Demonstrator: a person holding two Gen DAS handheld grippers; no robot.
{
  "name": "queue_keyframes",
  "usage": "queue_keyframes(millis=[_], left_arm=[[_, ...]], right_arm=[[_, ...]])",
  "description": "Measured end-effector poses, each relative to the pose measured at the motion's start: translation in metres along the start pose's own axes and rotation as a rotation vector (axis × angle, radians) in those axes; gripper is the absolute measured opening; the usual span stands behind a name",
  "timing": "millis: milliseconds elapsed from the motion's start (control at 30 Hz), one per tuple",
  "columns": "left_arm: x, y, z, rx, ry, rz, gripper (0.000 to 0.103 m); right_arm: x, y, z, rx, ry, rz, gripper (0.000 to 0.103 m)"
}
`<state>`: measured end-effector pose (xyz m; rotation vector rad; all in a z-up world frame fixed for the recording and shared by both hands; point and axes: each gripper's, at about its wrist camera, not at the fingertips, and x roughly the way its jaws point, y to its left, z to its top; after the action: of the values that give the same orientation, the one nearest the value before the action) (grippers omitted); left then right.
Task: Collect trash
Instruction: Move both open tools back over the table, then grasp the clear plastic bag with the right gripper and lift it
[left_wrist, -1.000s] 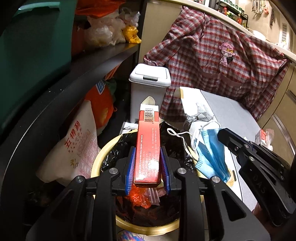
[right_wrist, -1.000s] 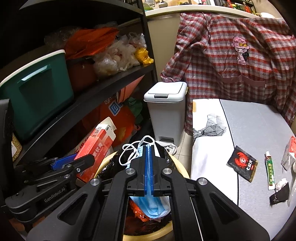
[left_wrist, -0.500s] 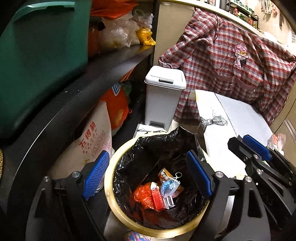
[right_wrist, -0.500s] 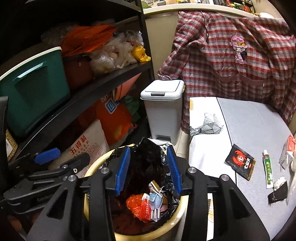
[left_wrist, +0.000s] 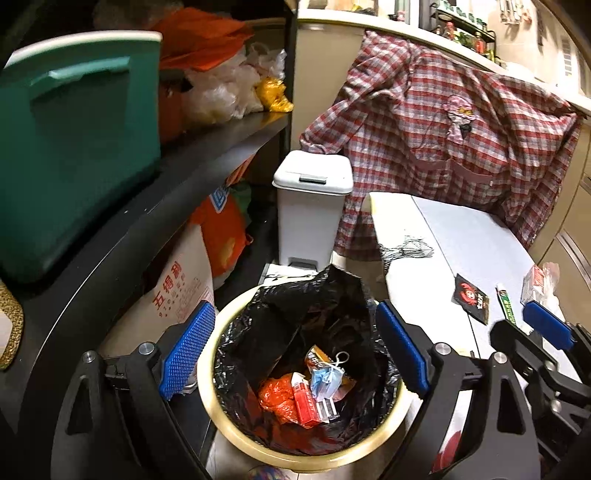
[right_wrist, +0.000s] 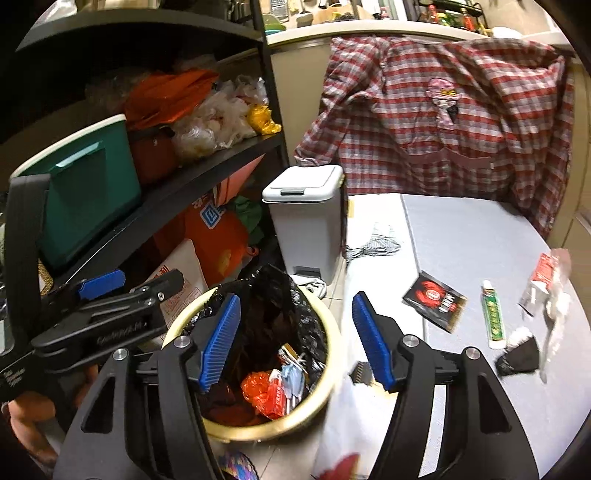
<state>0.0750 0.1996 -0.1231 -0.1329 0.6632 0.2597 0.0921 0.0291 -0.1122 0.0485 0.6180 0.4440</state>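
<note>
Mask (left_wrist: 327, 380), red box (left_wrist: 306, 404) in bin (left_wrist: 236, 435)

Below the spread jaws, lower trash bin (left_wrist: 295, 456) rim cut off by frame edge; beyond right jaw, crumpled wrapper (right_wrist: 554, 280) blurred, print on tube (right_wrist: 492, 317) illegible.

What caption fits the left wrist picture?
Open left gripper above the trash bin holding a mask and red box.

**Both grippers empty over the bin**

Left gripper (left_wrist: 295, 347) is spread wide above the yellow bin (left_wrist: 236, 435). Red box (left_wrist: 306, 402) and blue mask (left_wrist: 325, 380) sit inside on the black bag (left_wrist: 321, 306). Right gripper (left_wrist: 524, 325) pokes in, open too.
</note>
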Motion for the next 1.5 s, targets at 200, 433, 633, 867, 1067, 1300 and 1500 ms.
queue_keyframes(millis=[200, 433, 633, 867, 1067, 1300, 1500], left_arm=[[-0.015, -0.024, 0.002, -0.007, -0.025, -0.05, 0.088], [-0.024, -0.07, 0.004, 0.002, -0.068, -0.124, 0.089], [-0.016, -0.123, -0.002, 0.083, -0.08, -0.159, 0.091], [-0.007, -0.172, -0.007, 0.159, -0.079, -0.225, 0.091], [-0.005, -0.187, -0.008, 0.206, -0.087, -0.233, 0.091], [0.008, -0.173, 0.0, 0.135, -0.055, -0.24, 0.092], [0.022, -0.164, 0.003, 0.087, -0.019, -0.232, 0.092]], right_arm=[[-0.035, -0.038, -0.006, 0.042, -0.03, -0.056, 0.069], [-0.07, -0.096, -0.018, 0.108, -0.076, -0.163, 0.069], [-0.095, -0.146, -0.026, 0.16, -0.116, -0.265, 0.069], [-0.101, -0.205, -0.026, 0.22, -0.129, -0.387, 0.07], [-0.076, -0.257, -0.016, 0.223, -0.128, -0.476, 0.072], [-0.027, -0.312, -0.017, 0.287, -0.107, -0.549, 0.072], [0.005, -0.342, -0.021, 0.328, -0.055, -0.598, 0.068]])
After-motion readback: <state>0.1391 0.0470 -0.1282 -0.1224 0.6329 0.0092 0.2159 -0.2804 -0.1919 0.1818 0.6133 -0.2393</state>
